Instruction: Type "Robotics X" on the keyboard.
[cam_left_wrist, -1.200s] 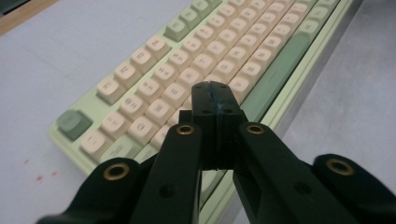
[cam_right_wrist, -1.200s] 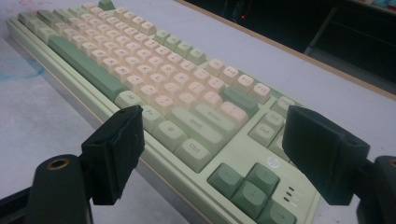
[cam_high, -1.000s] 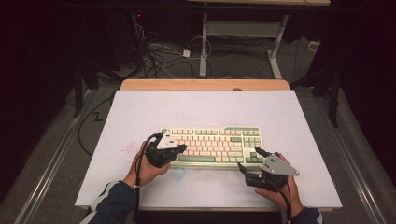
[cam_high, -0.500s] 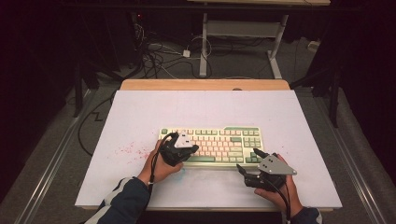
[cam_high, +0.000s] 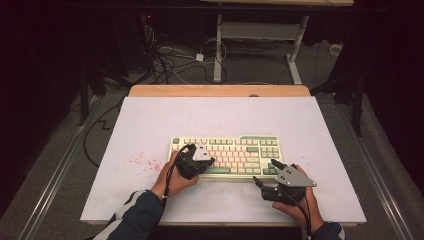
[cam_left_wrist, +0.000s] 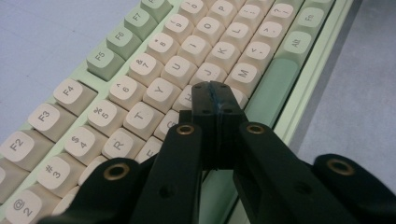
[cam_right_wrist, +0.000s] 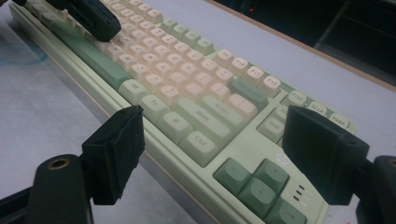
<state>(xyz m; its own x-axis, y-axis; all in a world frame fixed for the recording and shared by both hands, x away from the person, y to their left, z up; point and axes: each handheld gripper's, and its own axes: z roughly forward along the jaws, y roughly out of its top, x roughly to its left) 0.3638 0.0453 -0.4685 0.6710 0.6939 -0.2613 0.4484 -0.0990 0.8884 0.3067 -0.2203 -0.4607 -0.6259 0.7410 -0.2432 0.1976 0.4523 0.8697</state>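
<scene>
The keyboard (cam_high: 226, 156) lies near the table's (cam_high: 150, 115) front edge. The left gripper (cam_left_wrist: 215, 100), jaws pressed together, tilts down over its letter keys; the right gripper (cam_right_wrist: 210, 154), jaws spread, is held low and level at its right end.

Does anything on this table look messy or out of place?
Yes: reddish specks dot the white table cover left of the keyboard, like a stain or spill. The keyboard itself lies straight and looks intact.

A cream-and-green plastic keyboard (cam_high: 227, 155) lies on the white-covered table (cam_high: 150, 125), the left gripper (cam_high: 196, 161) over its lower-left keys, the right gripper (cam_high: 272, 176) just beside its lower-right corner.
</scene>
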